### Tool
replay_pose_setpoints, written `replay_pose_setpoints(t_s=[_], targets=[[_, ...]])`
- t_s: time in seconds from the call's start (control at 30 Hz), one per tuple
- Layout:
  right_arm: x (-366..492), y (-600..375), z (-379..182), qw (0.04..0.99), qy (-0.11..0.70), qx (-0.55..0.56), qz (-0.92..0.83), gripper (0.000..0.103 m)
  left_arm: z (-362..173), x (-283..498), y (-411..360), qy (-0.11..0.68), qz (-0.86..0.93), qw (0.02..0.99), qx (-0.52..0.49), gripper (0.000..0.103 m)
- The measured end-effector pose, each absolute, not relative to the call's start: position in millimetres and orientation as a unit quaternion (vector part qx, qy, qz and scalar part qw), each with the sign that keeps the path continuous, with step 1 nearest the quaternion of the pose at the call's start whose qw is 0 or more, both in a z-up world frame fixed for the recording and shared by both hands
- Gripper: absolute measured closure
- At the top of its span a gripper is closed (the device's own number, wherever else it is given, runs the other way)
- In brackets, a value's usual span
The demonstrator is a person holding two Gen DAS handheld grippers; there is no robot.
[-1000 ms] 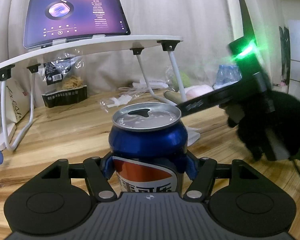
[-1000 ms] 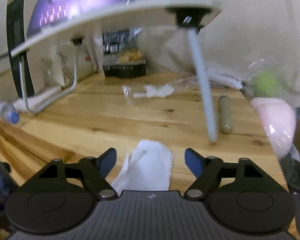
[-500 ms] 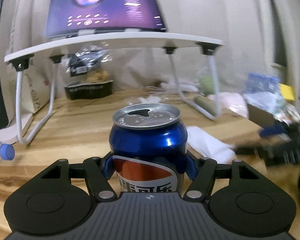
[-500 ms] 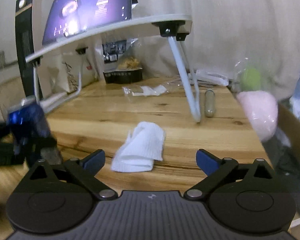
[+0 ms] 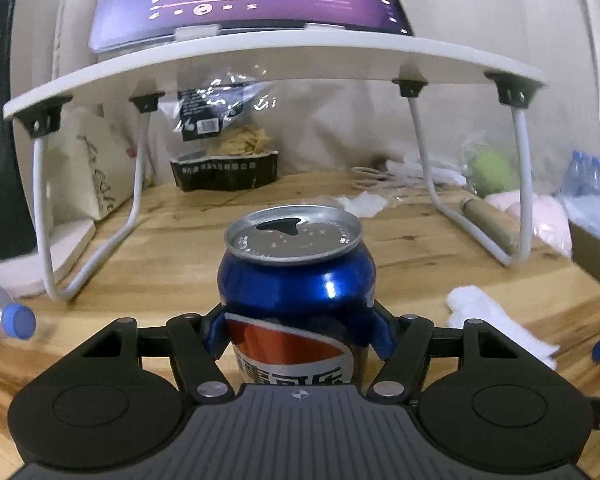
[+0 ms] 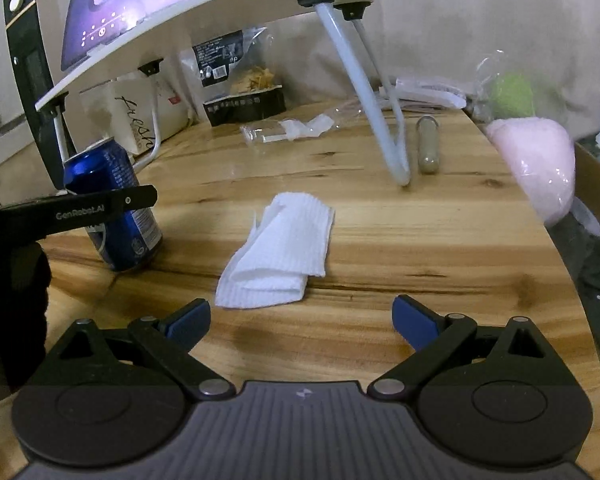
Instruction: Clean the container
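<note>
Can point(image 5: 296, 280) stays clamped; right hand-held gripper point(image 6: 300, 320) retreated from cloth point(image 6: 278, 252).

Our left gripper point(image 5: 298, 330) is clamped, both blue pads point(image 5: 214, 330) pressed against the sides of the can point(image 5: 296, 280) between them. Our right gripper point(image 6: 301, 318) sits level with its jaws spread wide, nothing between the pads. Our gloved left hand point(image 6: 8, 312) shows left of it.

Wood table point(image 6: 380, 240) w/ can point(image 6: 116, 204), white cloth point(image 6: 280, 244), laptop stand point(image 6: 204, 12).
</note>
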State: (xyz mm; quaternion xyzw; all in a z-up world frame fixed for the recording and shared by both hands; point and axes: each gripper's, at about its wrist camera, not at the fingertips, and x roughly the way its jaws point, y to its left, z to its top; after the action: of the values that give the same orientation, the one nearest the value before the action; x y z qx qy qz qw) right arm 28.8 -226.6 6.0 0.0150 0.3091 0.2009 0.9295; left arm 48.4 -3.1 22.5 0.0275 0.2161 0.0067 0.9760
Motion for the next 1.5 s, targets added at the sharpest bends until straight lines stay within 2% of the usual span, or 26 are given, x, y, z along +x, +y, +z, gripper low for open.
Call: replay_pose_setpoints(t_s=[0.4,0.47,0.53,0.57,0.77,0.83,0.97,1.27,1.33,1.5], targets=[[28.8,-221.7,6.3,0.933,0.311,-0.001,0.18,0.0,27.9,50.7,9.1,0.203,-0.01,0.979,0.031,0.035],[28.7,-220.8,6.2,0.933,0.312,-0.004,0.178,0.0,29.4,46.1,10.8,0.199,-0.011,0.98,0.022,0.031],[29.2,-218.4,6.0,0.933,0.313,-0.013,0.174,0.0,30.6,36.9,10.5,0.192,-0.015,0.981,0.015,0.018],[29.5,-217.0,5.9,0.933,0.314,-0.018,0.173,0.0,31.0,32.8,9.0,0.186,-0.014,0.982,0.019,0.016],[32.0,-211.0,5.0,0.934,0.318,-0.038,0.159,0.0,33.0,12.0,13.1,0.182,-0.019,0.983,-0.005,0.01],[32.6,-211.7,4.9,0.935,0.319,-0.036,0.151,0.0,28.2,2.3,13.4,0.189,-0.023,0.982,-0.004,0.0],[32.7,-208.9,4.1,0.937,0.321,-0.048,0.131,0.0,25.2,-14.4,18.7,0.195,-0.027,0.98,-0.014,0.0],[30.9,-208.1,1.6,0.94,0.321,-0.053,0.104,0.0,10.4,-10.4,27.8,0.283,-0.048,0.956,-0.059,0.0],[30.5,-208.2,1.4,0.94,0.32,-0.054,0.106,0.0,4.6,-4.8,28.3,0.312,-0.049,0.947,-0.062,0.0],[26.7,-209.0,0.6,0.939,0.321,-0.055,0.111,0.0,1.0,-4.9,21.5,0.324,-0.024,0.945,-0.045,0.0]])
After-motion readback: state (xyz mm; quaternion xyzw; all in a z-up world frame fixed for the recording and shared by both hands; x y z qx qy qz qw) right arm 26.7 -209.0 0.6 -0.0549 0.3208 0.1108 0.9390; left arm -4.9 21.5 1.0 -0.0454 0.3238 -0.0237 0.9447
